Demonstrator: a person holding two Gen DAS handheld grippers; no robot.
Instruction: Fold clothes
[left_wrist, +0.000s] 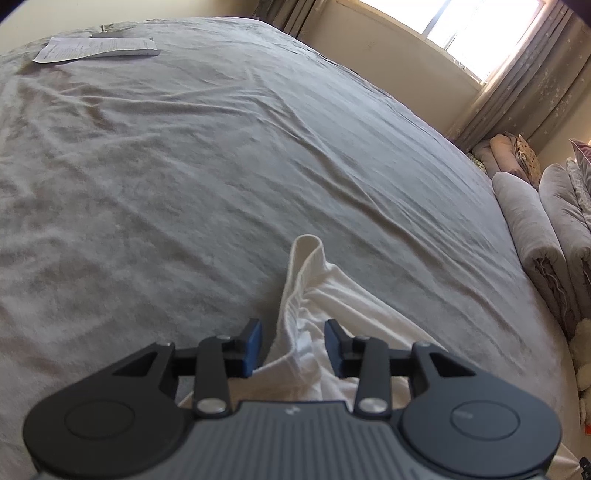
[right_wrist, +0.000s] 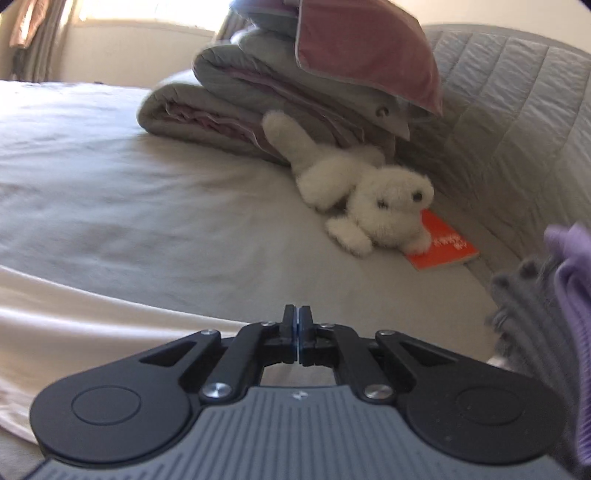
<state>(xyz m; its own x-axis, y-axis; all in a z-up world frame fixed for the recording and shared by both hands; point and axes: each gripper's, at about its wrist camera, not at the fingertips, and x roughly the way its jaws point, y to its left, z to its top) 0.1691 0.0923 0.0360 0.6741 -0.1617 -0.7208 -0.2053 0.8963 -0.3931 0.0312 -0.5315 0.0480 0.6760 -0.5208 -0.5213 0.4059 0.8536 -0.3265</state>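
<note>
While white garment (left_wrist: 314, 310) lies bunched on bed (left_wrist: 184, 166), left gripper (left_wrist: 293, 345) spread, straddling raised fold. Right gripper (right_wrist: 297, 328) pressed together, seemingly empty. Cloth soft, light, limp; best pinched at hem edge.

A wide bed (left_wrist: 221, 155) is covered by a rumpled grey sheet. Printed papers (left_wrist: 98, 48) are laid at its far corner. A sunlit window (left_wrist: 476, 26) is set in a cream wall (left_wrist: 388, 62) and is flanked by grey patterned curtains (left_wrist: 517, 92). Folded grey quilts (right_wrist: 229, 107) are stacked beside a quilted grey headboard (right_wrist: 517, 110), with a dusty-pink pillow (right_wrist: 362, 48) on top. A white plush toy (right_wrist: 369, 199) is lying against the quilts, partly over an orange booklet (right_wrist: 439, 247).
</note>
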